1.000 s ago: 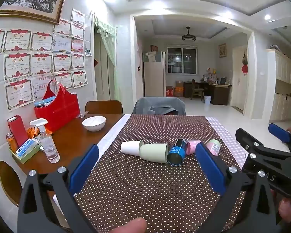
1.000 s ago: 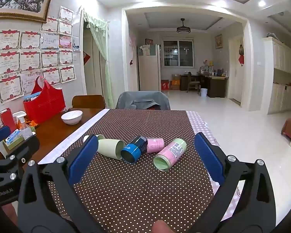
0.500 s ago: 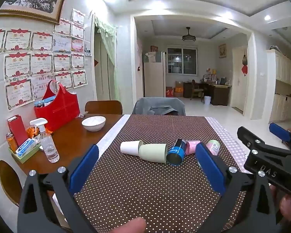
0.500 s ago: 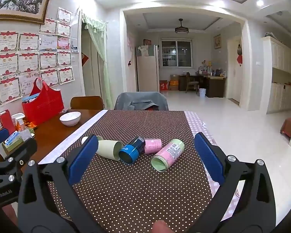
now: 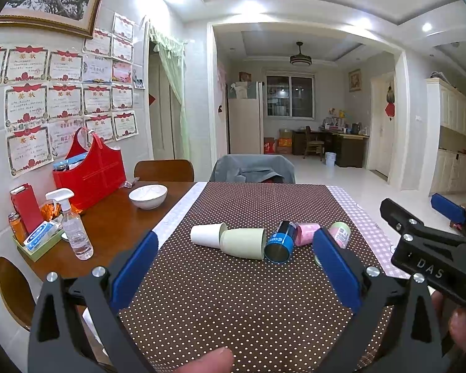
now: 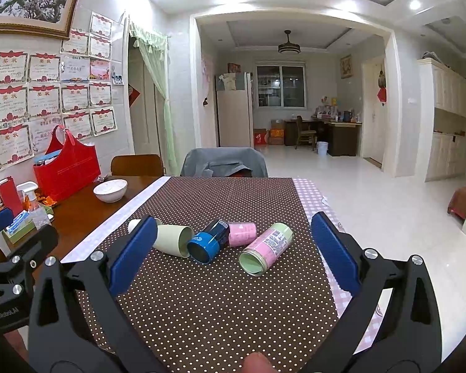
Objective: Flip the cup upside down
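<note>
Several cups lie on their sides in a row on the brown dotted runner (image 5: 233, 295): a white cup (image 5: 208, 234), a pale green cup (image 5: 244, 243), a blue cup (image 5: 279, 242), a pink cup (image 5: 306, 233) and a pink-and-green cup (image 5: 338, 233). In the right wrist view the same row shows: pale green cup (image 6: 174, 240), blue cup (image 6: 208, 241), pink cup (image 6: 242, 233), pink-and-green cup (image 6: 265, 248). My left gripper (image 5: 233, 270) is open and empty, short of the cups. My right gripper (image 6: 230, 255) is open and empty, short of the cups.
A white bowl (image 5: 148, 195), a spray bottle (image 5: 74, 227), a red bag (image 5: 90, 174) and a box tray (image 5: 37, 239) stand on the wooden table at left. A grey-draped chair (image 5: 253, 169) is at the far end. The table's right edge drops to the floor.
Both grippers have crept slightly forward toward the cups. Both stay open. The cups have not moved.
</note>
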The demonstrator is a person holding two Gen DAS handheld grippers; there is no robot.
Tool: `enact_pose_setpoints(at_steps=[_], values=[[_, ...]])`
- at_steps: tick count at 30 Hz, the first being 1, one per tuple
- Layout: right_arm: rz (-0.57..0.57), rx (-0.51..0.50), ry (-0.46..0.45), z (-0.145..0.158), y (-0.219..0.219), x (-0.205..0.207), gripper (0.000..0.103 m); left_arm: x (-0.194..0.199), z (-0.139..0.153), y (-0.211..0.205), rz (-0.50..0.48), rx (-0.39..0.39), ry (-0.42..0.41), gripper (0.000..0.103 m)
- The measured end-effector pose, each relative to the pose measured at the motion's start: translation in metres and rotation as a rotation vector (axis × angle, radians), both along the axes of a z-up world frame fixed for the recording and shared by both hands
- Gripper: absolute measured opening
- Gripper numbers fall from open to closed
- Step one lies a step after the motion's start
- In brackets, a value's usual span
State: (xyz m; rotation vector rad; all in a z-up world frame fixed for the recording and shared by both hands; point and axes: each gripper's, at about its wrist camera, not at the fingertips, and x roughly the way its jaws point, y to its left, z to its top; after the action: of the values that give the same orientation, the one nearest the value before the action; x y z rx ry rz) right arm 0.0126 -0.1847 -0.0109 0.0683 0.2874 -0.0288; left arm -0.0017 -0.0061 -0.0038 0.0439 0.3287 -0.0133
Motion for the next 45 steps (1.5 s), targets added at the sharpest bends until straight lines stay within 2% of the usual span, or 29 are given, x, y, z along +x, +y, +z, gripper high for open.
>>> enact_pose_setpoints(at_steps=[45], values=[[-0.014,-0.006,0.015,-0.003,-0.001,0.01,0.097,0.011,-0.01,-0.004,-0.005,0.007,0.037,0.098]])
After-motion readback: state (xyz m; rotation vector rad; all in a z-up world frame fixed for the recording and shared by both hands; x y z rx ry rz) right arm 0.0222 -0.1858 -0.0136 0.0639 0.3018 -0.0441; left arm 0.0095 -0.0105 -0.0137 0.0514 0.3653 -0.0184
